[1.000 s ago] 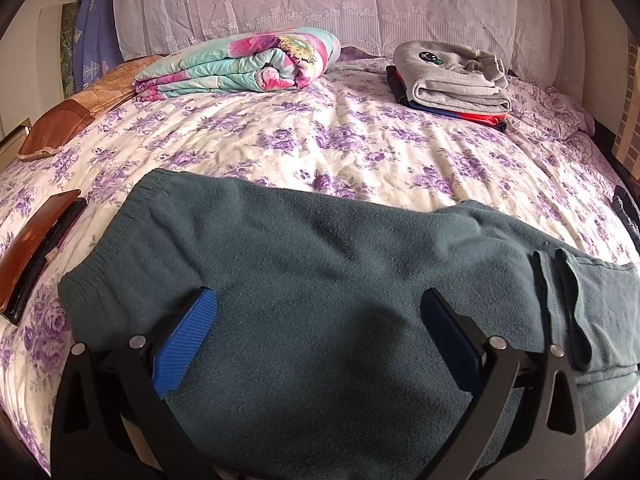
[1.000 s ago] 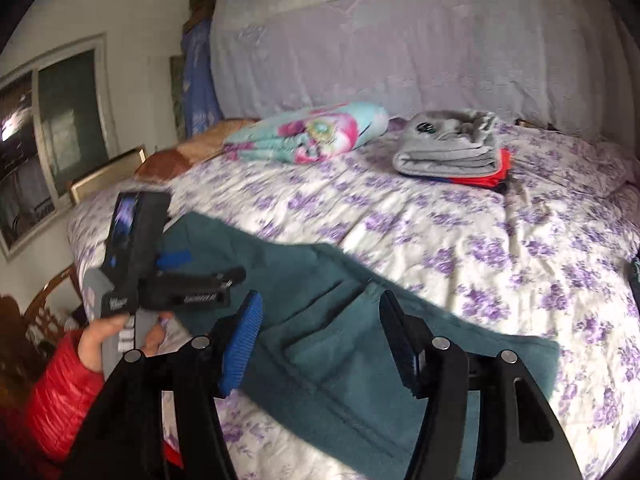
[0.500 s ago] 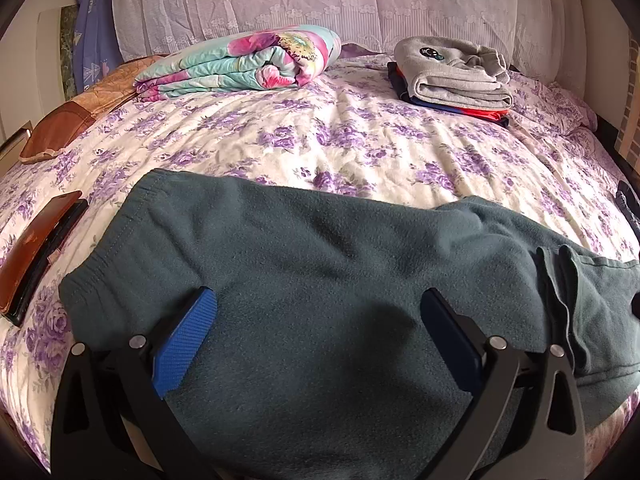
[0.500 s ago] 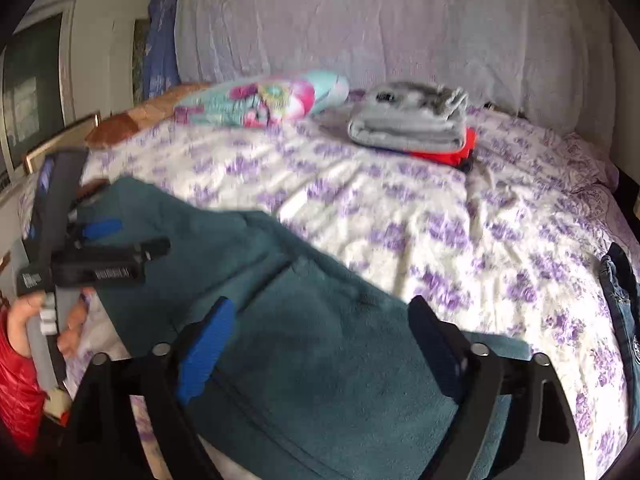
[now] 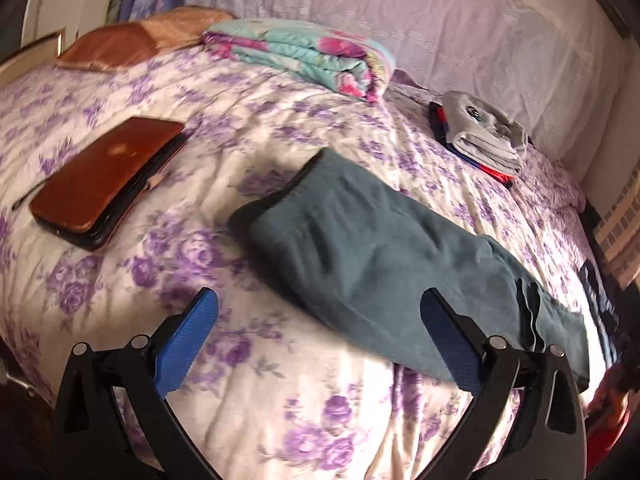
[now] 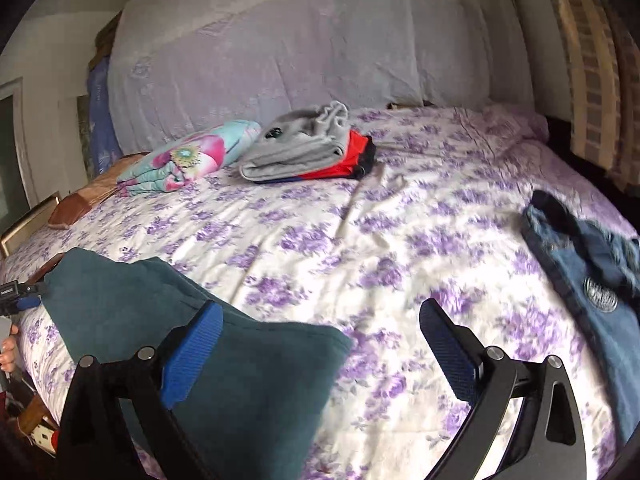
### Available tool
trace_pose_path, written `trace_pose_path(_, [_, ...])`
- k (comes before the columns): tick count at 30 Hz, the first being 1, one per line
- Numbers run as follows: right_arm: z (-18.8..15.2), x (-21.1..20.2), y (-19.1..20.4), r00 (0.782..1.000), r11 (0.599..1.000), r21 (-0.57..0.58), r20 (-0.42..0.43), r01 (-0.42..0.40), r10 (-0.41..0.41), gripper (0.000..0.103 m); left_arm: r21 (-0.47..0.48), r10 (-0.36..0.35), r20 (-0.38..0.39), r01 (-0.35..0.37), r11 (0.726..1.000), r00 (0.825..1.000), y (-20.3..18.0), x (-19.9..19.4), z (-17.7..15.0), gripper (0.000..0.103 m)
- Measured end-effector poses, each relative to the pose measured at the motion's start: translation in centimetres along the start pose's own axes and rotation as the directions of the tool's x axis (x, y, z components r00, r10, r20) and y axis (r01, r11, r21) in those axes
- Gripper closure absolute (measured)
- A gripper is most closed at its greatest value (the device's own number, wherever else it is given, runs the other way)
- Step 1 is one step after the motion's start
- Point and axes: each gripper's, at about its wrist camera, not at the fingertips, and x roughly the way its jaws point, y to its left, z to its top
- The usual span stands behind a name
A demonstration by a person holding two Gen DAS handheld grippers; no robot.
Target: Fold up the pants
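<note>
The teal fleece pants (image 5: 380, 264) lie folded lengthwise on the purple-flowered bedsheet (image 5: 248, 380), waistband toward the far left. My left gripper (image 5: 319, 300) is open above bare sheet; its right finger overlaps the pants' near edge and nothing is between the pads. In the right wrist view the pants (image 6: 256, 376) end in a corner at lower left. My right gripper (image 6: 320, 308) has its jaws opening wide; its left finger sits over the pants' end, its right over sheet, and they hold nothing. The left gripper's tip (image 6: 24, 300) and a hand (image 6: 8, 354) show at the left edge.
A brown flat case (image 5: 108, 176) lies left of the pants. A rolled floral blanket (image 5: 304, 52) and a stack of folded clothes (image 5: 480, 140) sit near the headboard. Blue jeans (image 6: 592, 276) lie at the bed's right side.
The left gripper swung left off the pants, which now lie to its right. The right gripper's jaws spread wider and it swung right past the pants' end; the jeans came into view.
</note>
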Motion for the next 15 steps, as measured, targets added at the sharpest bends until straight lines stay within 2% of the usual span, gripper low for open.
trace_pose_path(2, [-1.0,1.7,-1.1,0.994,0.996,0.071,-0.092,-0.058,0.065,0.004,-0.100,-0.074,-0.017,0.072,0.992,0.997,1.8,0.7,0.5,0.005])
trace_pose_path(5, [-1.0,1.3,-2.0,0.992,0.987,0.113,-0.044,-0.114,0.120,0.004,-0.084,-0.049,-0.012,0.048,0.995,0.999,1.2,1.6,1.5,0.005])
trace_pose_path(7, [-1.2,1.6,-2.2,0.989,0.981,0.143,-0.060,-0.129,0.139,0.004,-0.041,-0.027,-0.027,0.025,0.999,0.999,0.4,3.0,2.1,0.005])
trace_pose_path(10, [-1.4,1.7,-2.8,0.985,0.971,0.184,-0.056,-0.151,0.164,0.004,-0.032,-0.003,-0.008,0.003,0.999,1.000,-0.1,4.0,2.4,0.005])
trace_pose_path(14, [-1.5,1.6,-3.4,0.983,0.962,0.216,-0.043,-0.166,0.179,0.004,-0.113,-0.086,0.044,0.090,0.989,0.995,1.1,3.0,2.2,0.007])
trace_pose_path(15, [-1.4,1.5,-3.4,0.983,0.962,0.218,-0.042,-0.168,0.181,0.004,-0.122,-0.081,0.053,0.087,0.989,0.995,1.2,2.8,2.1,0.015])
